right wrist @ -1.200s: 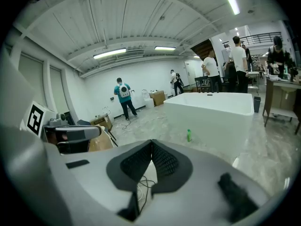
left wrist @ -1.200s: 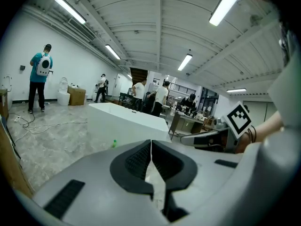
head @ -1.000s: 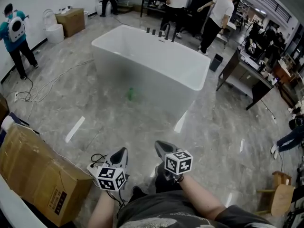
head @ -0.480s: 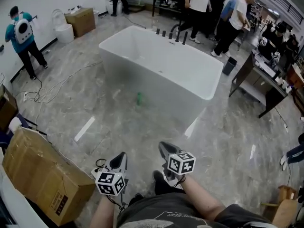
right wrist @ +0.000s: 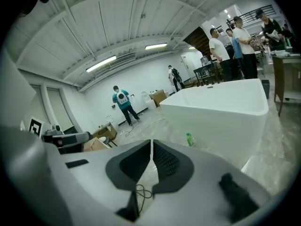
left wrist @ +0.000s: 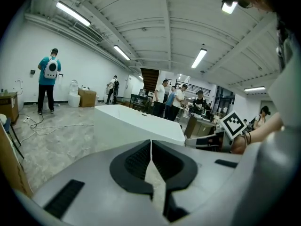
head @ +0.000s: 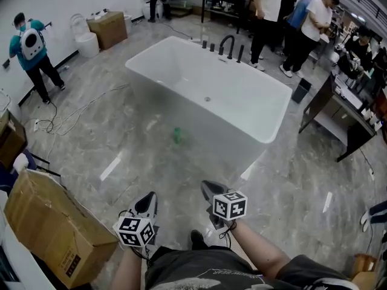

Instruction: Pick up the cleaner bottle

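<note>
**Remote:** Cleaner bottle (head: pixel 177 135): where do you have it?

**Me:** I have it on the head view, small and green, standing upright on the grey floor (head: pixel 91 141), right by the near wall of the white bathtub (head: pixel 205 122). Whether it touches that wall I cannot tell. My right gripper view picks it up too, a little up and to the right of the jaws, with the tub wall behind it.

**Remote:** And the grippers?

**Me:** Both sit low in the head view, side by side and well apart from the bottle. The left gripper (head: pixel 148 198) has its jaws pressed together with nothing between them. Its own view shows the dark pads meeting along one thin line. The right gripper (head: pixel 208 189) is the same, jaws closed on nothing, and it points toward the tub.

**Remote:** Anything else around you?

**Me:** A big cardboard box (head: pixel 54 222) sits on the floor to my left, near the left gripper. Dark taps (head: pixel 227 44) stand on the tub's far rim. A person in a teal top (head: pixel 33 47) with a white backpack stands well off by the left wall.
</note>
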Demonstrator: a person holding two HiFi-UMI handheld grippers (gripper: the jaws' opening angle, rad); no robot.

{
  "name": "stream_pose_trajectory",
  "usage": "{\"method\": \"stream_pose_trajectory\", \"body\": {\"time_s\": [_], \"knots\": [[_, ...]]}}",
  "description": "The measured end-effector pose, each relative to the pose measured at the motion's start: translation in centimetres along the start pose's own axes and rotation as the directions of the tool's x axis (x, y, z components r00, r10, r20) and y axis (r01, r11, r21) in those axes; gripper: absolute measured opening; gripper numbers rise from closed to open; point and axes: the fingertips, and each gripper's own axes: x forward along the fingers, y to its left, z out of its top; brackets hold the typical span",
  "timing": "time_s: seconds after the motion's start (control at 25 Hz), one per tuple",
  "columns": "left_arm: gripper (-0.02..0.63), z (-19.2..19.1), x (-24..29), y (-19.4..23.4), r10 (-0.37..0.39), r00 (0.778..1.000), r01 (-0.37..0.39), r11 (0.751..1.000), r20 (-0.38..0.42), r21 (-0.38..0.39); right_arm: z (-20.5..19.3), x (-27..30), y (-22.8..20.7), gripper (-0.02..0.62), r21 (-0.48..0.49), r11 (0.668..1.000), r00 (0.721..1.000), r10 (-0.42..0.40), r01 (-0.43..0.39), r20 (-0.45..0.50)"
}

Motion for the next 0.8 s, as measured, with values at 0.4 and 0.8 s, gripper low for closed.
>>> {"method": "stream_pose_trajectory", "body": {"time_s": [0.4,0.8], "knots": [[0.020,1.8,4.2,1.6,0.045,0.999,-0.045,0.999,0.010,-0.008,1.2,3.1,-4.1,0.028,0.040,0.999,0.999,-0.021,0.023,-0.027],[0.020,4.1,10.9,9.7,-0.045,0.999,0.045,0.998,-0.010,-0.034,4.1,10.3,-5.5,0.028,0.086,0.985,0.989,-0.149,0.149,-0.008]]}}
